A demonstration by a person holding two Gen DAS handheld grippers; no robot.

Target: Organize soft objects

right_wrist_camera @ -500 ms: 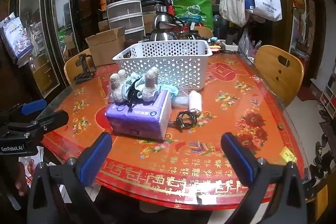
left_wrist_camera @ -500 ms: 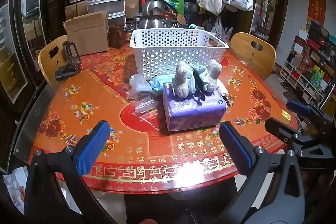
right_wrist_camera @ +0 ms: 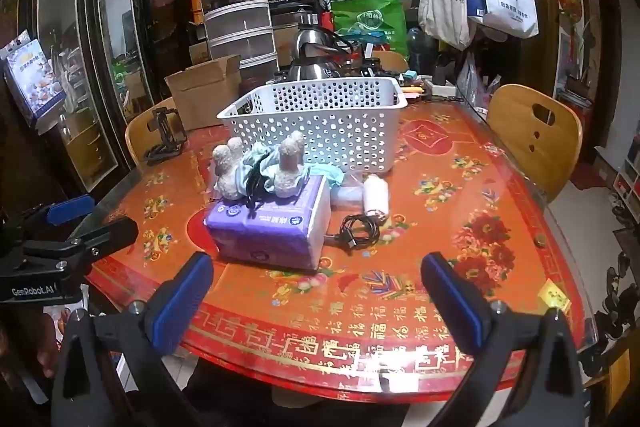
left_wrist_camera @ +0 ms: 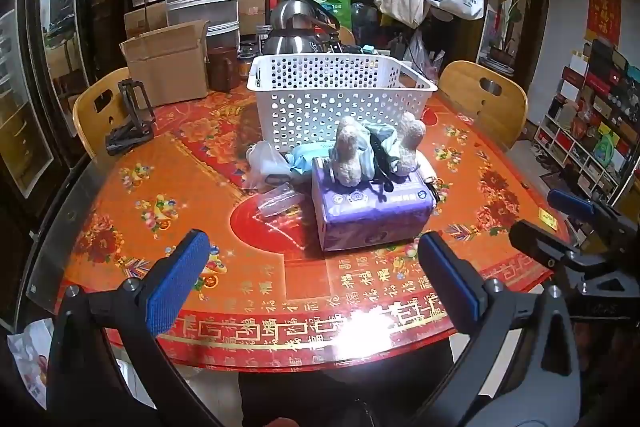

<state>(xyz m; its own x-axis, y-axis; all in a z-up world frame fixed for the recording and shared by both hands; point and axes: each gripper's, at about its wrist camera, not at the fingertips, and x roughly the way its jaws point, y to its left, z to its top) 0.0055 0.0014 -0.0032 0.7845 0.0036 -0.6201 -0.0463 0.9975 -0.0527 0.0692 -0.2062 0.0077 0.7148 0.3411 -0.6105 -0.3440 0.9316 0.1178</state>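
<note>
hovering at the near table edge, left gripper (left_wrist_camera: 312, 271) and right gripper (right_wrist_camera: 320, 293) gape wide, holding nothing; the plush toy (left_wrist_camera: 376, 151) lies crosswise atop the purple tissue pack (left_wrist_camera: 372, 211), straight ahead, left gripper nearer.

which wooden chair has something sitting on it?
The chair at the table's far-left side, next to the cardboard box: a black folding stand rests on its seat. The chair on the right shows nothing on it.
</note>
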